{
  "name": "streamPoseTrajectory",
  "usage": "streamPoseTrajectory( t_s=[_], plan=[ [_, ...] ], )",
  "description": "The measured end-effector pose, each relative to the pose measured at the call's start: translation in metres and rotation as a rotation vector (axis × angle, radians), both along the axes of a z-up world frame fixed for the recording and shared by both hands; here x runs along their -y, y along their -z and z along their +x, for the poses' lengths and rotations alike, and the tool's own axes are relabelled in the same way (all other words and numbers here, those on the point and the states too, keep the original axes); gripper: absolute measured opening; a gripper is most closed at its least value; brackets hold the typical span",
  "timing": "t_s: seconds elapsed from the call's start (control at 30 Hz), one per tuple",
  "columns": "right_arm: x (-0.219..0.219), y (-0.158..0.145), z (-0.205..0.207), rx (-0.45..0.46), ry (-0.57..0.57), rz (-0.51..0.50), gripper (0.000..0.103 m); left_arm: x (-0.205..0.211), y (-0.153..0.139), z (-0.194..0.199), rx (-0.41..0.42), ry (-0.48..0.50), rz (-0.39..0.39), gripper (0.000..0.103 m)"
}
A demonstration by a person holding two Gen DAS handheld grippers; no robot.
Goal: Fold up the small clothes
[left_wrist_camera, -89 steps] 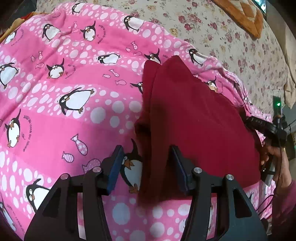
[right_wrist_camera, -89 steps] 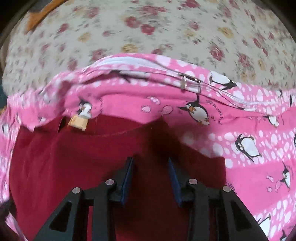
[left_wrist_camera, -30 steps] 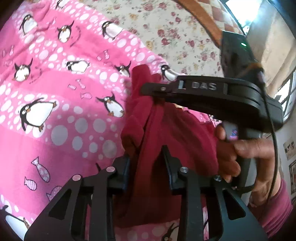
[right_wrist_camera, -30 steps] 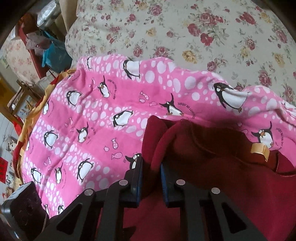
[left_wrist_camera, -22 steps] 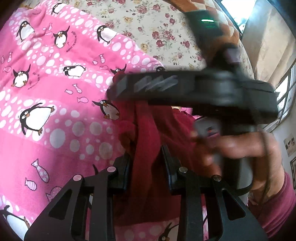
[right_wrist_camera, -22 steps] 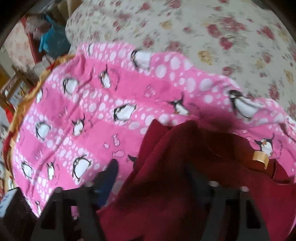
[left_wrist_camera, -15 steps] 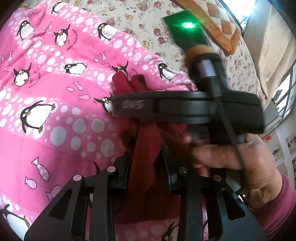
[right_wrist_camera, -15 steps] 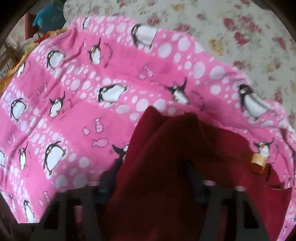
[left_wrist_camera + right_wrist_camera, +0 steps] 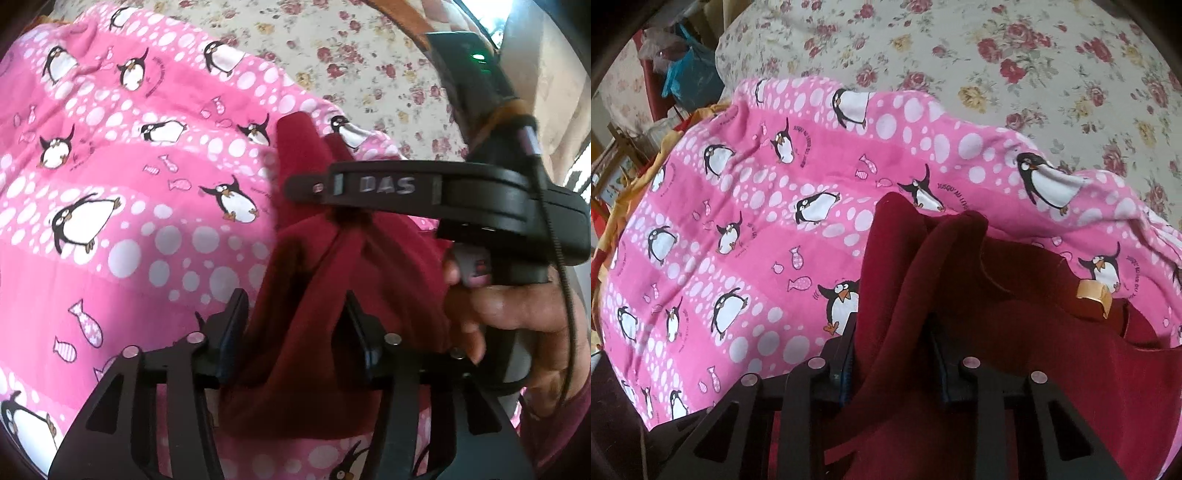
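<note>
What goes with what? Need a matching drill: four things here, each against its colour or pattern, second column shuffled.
Things:
1. garment
2. blanket
3. sheet
4. tag

Colours:
a. pink with penguins and white dots
b. cream with roses
c. dark red
d. tan

Pairs: 1-c, 2-a, 3-b, 4-d

Floral-sheeted bed (image 9: 1052, 55) under pink penguin blanket (image 9: 757, 240) bearing red garment (image 9: 997, 350)
</note>
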State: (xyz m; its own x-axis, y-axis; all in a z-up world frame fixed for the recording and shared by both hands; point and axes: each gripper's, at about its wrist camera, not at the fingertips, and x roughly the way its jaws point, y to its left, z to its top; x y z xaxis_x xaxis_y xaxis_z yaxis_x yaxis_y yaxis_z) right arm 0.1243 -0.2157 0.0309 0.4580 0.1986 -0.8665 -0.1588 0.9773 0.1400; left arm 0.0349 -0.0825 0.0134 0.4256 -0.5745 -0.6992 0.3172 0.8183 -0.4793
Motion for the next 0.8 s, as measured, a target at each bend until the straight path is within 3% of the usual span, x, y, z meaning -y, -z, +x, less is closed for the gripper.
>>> streamPoseTrajectory(
  t_s=[0.2,0.27,0.53,0.8],
  plan=[
    [0.015,-0.005,-0.009,0.002,0.018,0.042,0.032,0.013,0.0,-0.005,0.031,0.026,0.055,0.05],
    [0.02,-0.006,-0.012,-0.002,0.024,0.075,0.027,0.019,-0.005,-0.01,0.031,0.063,0.062,0.025],
    [0.072,-0.047,-0.041,0.049,0.053,0.156,0.022,0.055,-0.058,-0.031,0.102,0.169,0.067,0.02],
    [0.155,-0.085,-0.085,0.119,0.138,0.156,0.02,0.148,-0.096,-0.058,0.138,0.334,0.089,0.02]
  ],
)
